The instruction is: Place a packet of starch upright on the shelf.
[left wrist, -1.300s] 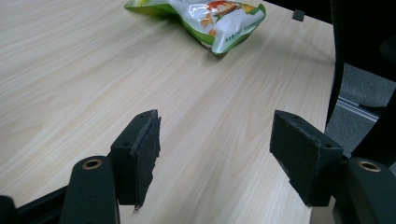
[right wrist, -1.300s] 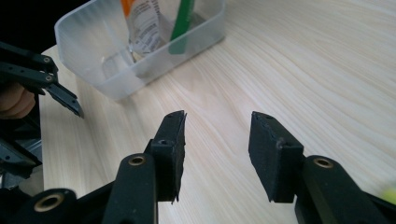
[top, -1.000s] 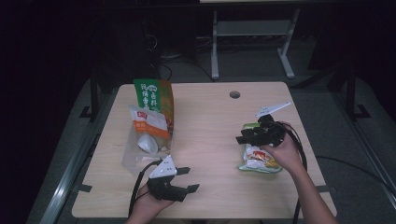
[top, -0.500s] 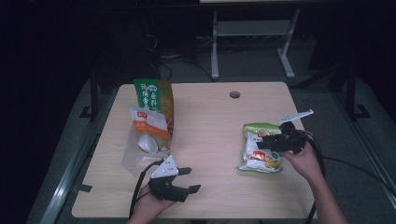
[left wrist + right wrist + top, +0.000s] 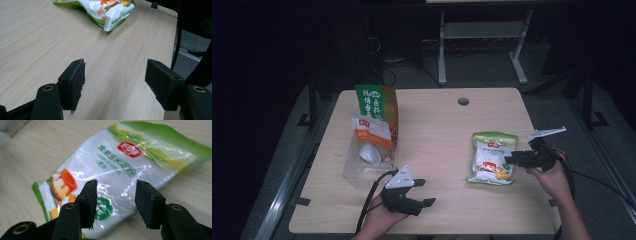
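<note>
A green and white snack bag [image 5: 491, 159] lies flat on the right half of the wooden table [image 5: 442, 135]. My right gripper [image 5: 510, 160] is at the bag's right edge and points left at it, open. In the right gripper view its jaws hover just above the bag [image 5: 125, 162] with nothing pinched between them [image 5: 116, 195]. My left gripper [image 5: 426, 193] rests low near the table's front edge, open and empty. In the left gripper view the jaws [image 5: 115, 75] stand wide over bare wood, and the bag [image 5: 107, 7] lies farther off.
A clear plastic box [image 5: 357, 172] stands at the left with a tall green and orange bag [image 5: 374, 102] and a white and orange packet [image 5: 372, 131] in it. A round cable hole [image 5: 463, 101] is near the far edge. Metal table legs [image 5: 442, 45] stand beyond.
My right gripper has moved right and toward the person, off the top of the snack bag, which now lies fully in view. The left gripper has stayed put.
</note>
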Demonstrator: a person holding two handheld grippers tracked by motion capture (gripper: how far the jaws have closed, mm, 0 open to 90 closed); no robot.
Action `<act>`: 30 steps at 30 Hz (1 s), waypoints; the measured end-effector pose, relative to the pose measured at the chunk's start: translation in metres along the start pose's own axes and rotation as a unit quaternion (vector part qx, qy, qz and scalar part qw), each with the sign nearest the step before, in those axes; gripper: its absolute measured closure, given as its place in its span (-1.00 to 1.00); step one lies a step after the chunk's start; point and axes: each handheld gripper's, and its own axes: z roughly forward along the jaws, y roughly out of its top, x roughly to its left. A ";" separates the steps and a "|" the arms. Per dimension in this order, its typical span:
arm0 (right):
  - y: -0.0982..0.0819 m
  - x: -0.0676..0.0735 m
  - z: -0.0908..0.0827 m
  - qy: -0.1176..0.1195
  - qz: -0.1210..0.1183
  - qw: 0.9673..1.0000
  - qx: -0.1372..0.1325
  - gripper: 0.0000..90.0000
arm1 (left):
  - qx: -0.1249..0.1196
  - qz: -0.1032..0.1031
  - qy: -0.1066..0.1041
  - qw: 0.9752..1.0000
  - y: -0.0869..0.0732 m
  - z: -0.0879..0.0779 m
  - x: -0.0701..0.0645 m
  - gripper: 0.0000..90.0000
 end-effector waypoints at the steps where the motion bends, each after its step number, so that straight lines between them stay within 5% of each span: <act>1: -0.002 -0.002 0.000 -0.003 0.005 1.000 0.001 0.15 | 0.001 0.001 -0.001 1.000 0.001 0.002 0.001 -0.29; 13: -0.012 -0.023 0.010 0.003 0.048 0.999 0.007 0.15 | 0.010 0.004 -0.015 1.000 0.022 0.029 0.004 -0.30; 20: -0.012 -0.026 0.017 0.045 0.067 0.997 0.009 0.66 | 0.008 0.002 -0.025 1.000 0.036 0.045 0.008 -0.32; 25: -0.012 -0.019 0.016 0.037 0.058 0.998 0.009 0.89 | 0.010 0.000 -0.028 1.000 0.042 0.056 0.008 -0.32; 30: -0.015 -0.012 0.014 0.062 0.044 0.997 0.030 0.88 | 0.015 -0.002 -0.031 0.999 0.044 0.061 0.008 -0.32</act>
